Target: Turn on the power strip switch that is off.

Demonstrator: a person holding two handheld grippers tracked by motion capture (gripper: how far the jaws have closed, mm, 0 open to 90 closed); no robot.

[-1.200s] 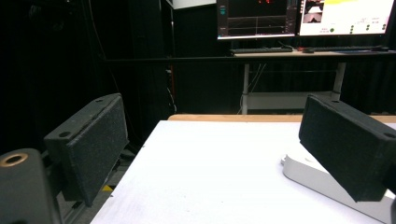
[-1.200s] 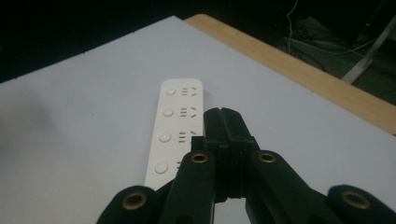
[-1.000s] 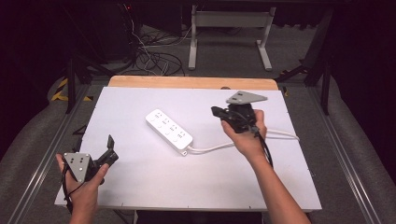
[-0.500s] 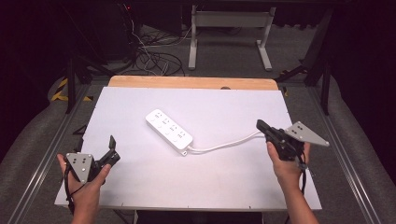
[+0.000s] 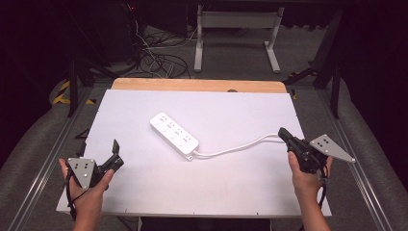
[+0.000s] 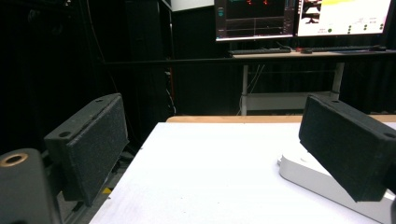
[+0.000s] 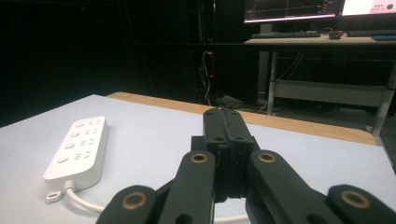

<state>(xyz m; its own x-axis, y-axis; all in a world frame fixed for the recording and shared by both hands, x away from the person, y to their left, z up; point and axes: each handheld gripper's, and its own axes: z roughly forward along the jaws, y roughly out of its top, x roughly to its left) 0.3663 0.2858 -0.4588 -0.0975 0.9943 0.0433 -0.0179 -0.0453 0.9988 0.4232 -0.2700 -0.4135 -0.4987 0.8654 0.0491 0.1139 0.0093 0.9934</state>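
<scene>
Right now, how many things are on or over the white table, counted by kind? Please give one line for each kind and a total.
Power strip, white, with its cable: 1
Hand-held gripper: 2, the left hand-held gripper open, the right hand-held gripper shut, at the cable's far end; whether it holds the cable cannot be told
Total: 3

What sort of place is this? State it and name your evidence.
Likely a lab or data-recording workstation: monitors with readouts on a desk behind, loose cables on the floor, and a white work table holding a power strip.
</scene>
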